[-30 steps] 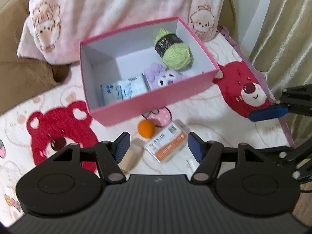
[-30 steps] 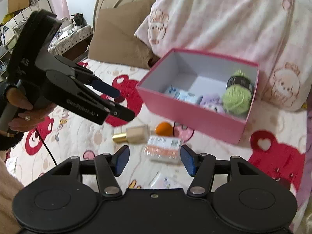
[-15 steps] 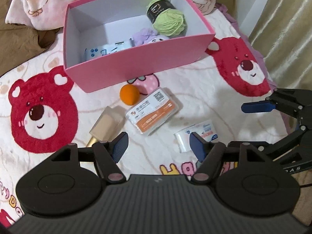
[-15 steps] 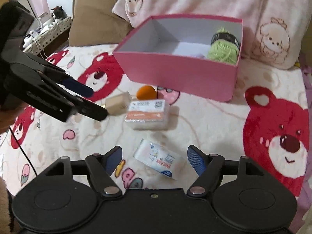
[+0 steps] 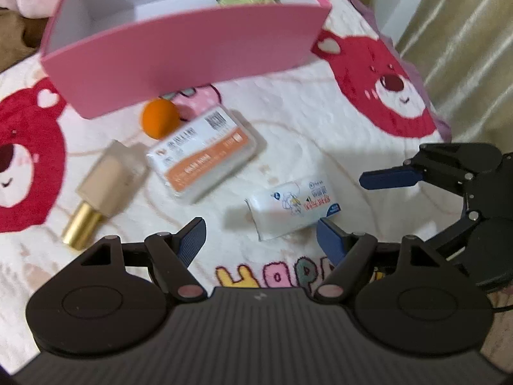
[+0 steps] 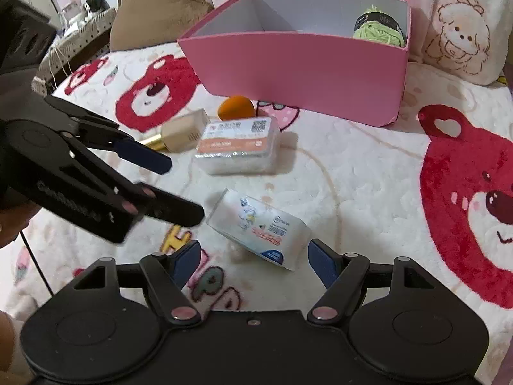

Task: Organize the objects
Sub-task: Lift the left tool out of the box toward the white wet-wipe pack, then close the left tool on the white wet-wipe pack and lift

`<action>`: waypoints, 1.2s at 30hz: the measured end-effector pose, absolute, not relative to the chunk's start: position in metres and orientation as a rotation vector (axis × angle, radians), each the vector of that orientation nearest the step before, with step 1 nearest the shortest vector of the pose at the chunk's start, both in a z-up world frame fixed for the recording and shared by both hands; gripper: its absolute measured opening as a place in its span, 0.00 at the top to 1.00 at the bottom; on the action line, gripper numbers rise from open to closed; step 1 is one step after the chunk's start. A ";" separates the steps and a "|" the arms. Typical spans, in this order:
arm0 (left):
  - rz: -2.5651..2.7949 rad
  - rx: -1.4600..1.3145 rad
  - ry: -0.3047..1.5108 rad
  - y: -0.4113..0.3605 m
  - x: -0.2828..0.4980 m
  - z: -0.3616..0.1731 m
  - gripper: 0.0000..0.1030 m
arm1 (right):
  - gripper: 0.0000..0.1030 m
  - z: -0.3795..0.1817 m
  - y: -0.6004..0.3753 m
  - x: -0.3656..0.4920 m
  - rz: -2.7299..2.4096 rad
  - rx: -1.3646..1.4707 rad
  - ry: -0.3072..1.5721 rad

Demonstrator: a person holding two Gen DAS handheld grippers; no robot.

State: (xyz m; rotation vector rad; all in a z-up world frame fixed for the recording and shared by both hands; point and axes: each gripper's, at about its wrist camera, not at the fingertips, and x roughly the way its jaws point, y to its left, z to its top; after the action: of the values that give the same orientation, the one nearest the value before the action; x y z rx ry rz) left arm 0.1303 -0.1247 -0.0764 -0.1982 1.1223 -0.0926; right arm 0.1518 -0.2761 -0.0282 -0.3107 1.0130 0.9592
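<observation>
Pictured over a bear-print blanket point(image 6: 368, 166): left tongs point(image 5: 260, 235) opening, nothing between the pads; right tongs point(image 6: 253, 258) spread wide, gripping nothing, poised just short of a white tissue pack point(image 6: 261, 229) lying between the two tools. Beyond the pack, an orange-labelled clear case point(image 6: 237, 147), a beige bottle with gold cap point(image 5: 102, 183) and an orange ball point(image 5: 159, 117) against a pink box point(image 6: 301, 73). Inside the box, green yarn point(image 6: 378, 30).
</observation>
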 end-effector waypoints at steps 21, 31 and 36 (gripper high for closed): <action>-0.123 -0.482 1.087 -0.116 0.146 -0.132 0.58 | 0.20 -0.068 -0.256 0.153 0.935 -0.314 1.026; -0.118 -0.547 1.116 -0.115 0.144 -0.131 0.59 | 0.20 -0.068 -0.251 0.146 0.903 -0.349 0.973; -0.138 -0.607 1.140 -0.101 0.142 -0.126 0.63 | 0.42 -0.058 -0.256 0.134 0.891 -0.415 0.904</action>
State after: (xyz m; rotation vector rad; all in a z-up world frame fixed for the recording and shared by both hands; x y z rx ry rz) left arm 0.1422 -0.1009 -0.1263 -0.6067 1.1400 -0.1383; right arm 0.1344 -0.2555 -0.0579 -0.4152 0.9044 0.8909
